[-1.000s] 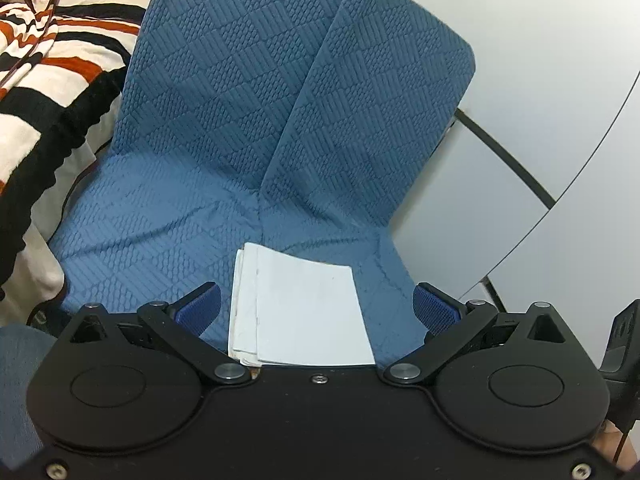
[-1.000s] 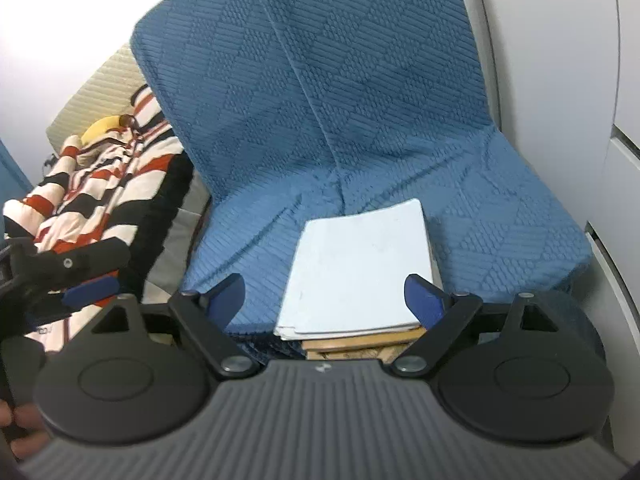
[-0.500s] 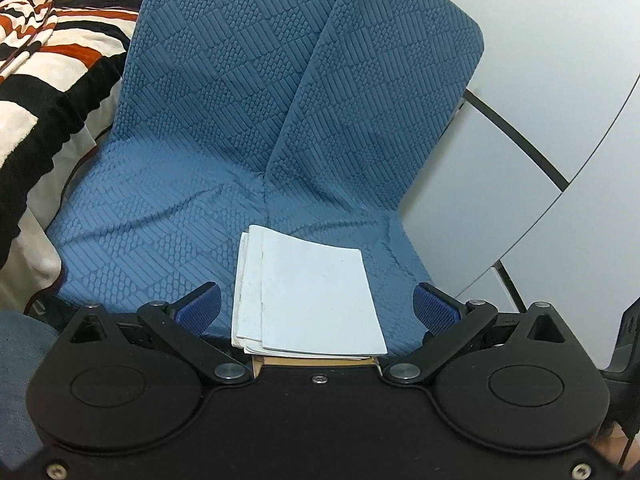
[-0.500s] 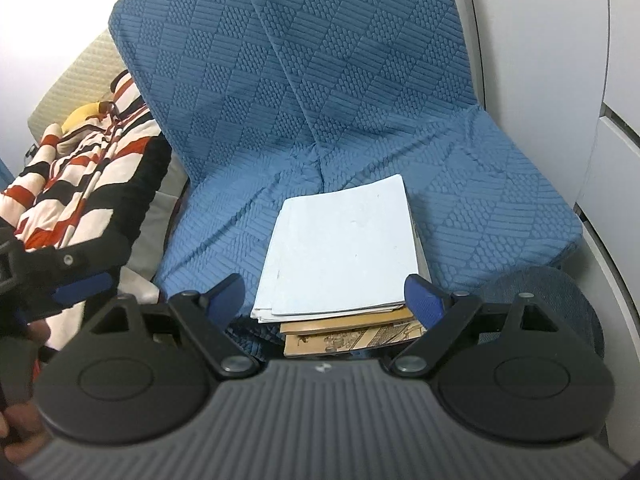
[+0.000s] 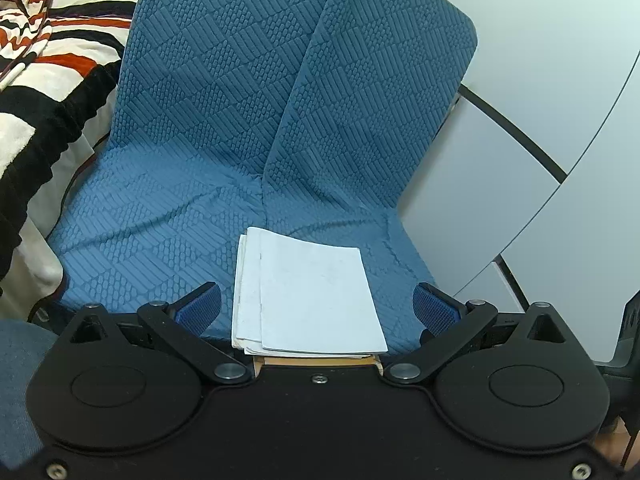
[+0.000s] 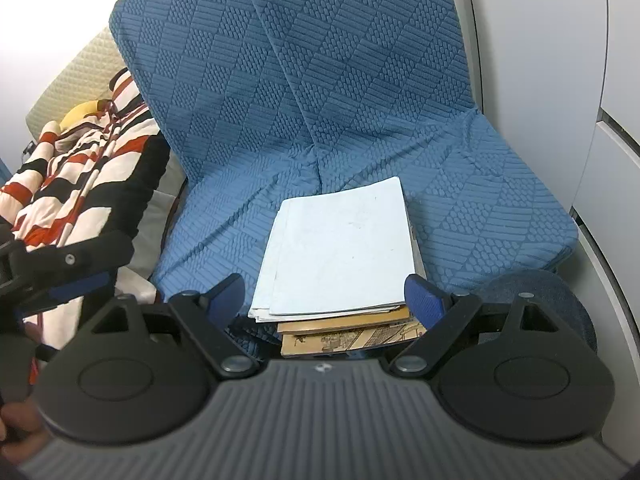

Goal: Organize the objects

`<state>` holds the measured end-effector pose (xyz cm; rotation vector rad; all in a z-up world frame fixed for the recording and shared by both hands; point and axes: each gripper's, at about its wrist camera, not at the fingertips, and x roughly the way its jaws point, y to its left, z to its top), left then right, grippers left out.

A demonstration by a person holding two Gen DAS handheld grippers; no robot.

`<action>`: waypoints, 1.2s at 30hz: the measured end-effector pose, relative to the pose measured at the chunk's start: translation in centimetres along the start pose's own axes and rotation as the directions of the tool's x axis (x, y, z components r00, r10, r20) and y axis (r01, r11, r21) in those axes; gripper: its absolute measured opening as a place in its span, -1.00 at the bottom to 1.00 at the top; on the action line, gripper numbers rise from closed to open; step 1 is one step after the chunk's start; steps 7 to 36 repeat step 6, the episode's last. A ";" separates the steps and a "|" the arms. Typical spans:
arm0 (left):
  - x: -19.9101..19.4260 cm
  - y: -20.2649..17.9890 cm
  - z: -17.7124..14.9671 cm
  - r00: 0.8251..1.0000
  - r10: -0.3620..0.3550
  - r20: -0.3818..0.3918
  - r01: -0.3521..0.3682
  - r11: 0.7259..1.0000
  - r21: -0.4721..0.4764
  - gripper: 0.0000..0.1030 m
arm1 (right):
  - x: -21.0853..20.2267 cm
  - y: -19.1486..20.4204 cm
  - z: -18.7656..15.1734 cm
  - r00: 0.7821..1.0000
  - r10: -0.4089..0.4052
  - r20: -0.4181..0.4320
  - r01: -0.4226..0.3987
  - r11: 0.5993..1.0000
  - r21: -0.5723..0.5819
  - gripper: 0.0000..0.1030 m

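A stack of white paper booklets (image 5: 312, 296) lies on the front of a blue quilted chair seat (image 5: 160, 224). In the right wrist view the white booklets (image 6: 340, 248) rest on brown books (image 6: 348, 334) with a drawn cover. My left gripper (image 5: 318, 310) is open and empty, its blue pads either side of the stack's near end. My right gripper (image 6: 326, 296) is open and empty, also straddling the stack's near edge. The left gripper's finger (image 6: 76, 284) shows at the left of the right wrist view.
A striped red, black and white blanket (image 5: 44, 80) lies on a bed left of the chair, also in the right wrist view (image 6: 80, 168). White cabinet panels (image 5: 540, 120) stand to the right. A dark blue round cushion (image 6: 536, 300) sits by the chair's right front.
Both grippers have pulled back and risen slightly, so more of the stack and the brown books beneath show. Both stay open.
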<state>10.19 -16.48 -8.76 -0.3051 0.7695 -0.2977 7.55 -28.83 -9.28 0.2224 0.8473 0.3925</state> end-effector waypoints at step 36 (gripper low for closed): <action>0.0 0.0 0.0 1.000 0.005 -0.005 -0.005 1.000 -0.005 0.98 | 0.2 -0.3 -0.3 1.000 -0.002 -0.010 0.002 1.000 0.016 0.71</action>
